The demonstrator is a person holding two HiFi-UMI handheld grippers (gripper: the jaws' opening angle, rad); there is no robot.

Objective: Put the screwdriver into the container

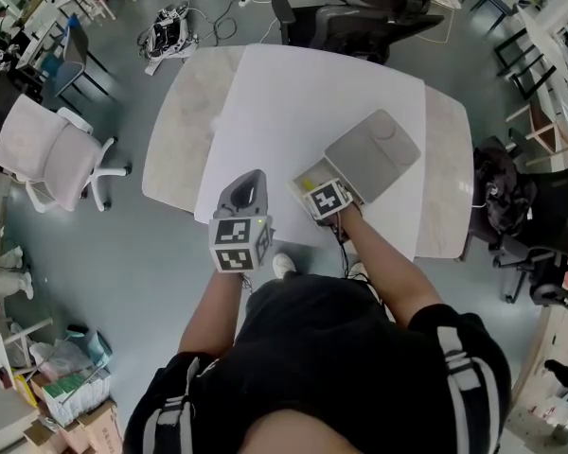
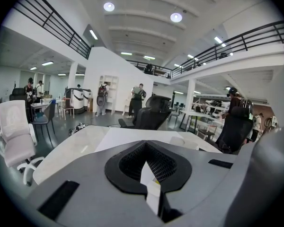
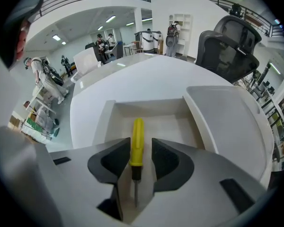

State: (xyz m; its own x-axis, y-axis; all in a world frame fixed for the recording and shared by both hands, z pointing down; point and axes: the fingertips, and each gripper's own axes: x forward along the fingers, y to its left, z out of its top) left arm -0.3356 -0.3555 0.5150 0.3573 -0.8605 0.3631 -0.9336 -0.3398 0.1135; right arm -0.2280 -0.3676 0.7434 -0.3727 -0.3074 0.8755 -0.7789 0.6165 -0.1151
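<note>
Screwdriver, just one: yellow handle, black collar, thin steel shaft. It lies inside the single open container by the table's near edge, lid alongside. The right gripper has its jaws spread either side, pads off it. The left gripper is closed and empty.
</note>
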